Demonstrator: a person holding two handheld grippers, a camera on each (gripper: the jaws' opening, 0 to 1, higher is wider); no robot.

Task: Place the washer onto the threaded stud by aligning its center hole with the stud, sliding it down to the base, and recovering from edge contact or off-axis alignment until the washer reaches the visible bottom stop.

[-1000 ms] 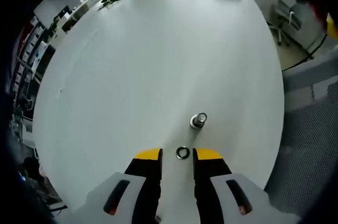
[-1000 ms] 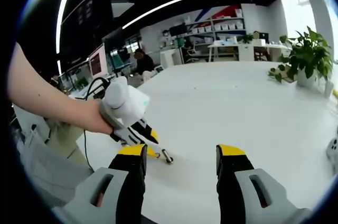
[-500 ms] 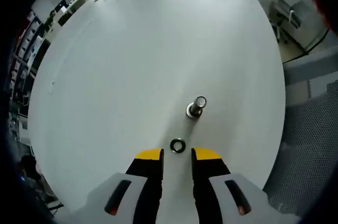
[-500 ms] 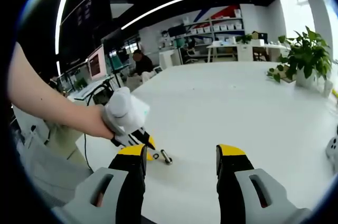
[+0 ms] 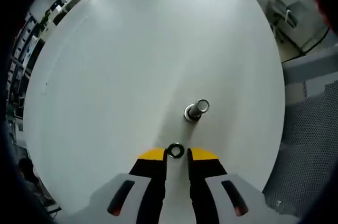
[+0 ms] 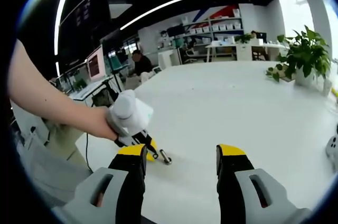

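Your left gripper [image 5: 176, 154] hangs low over the white table [image 5: 121, 65], its yellow-tipped jaws a narrow gap apart. The washer [image 5: 175, 151] lies flat on the table right between the tips; whether either tip touches it, you cannot tell from this view. Just ahead of the jaws, a little to the right, the stud [image 5: 196, 110] stands on its round base, clear of the washer.

Your right gripper [image 6: 181, 158] is held above the table with its jaws wide apart and nothing between them. Ahead and to its left, your hand [image 6: 103, 124] grips the left gripper, whose tips sit beside the stud [image 6: 165, 156]. A potted plant [image 6: 302, 57] stands far off to the right.
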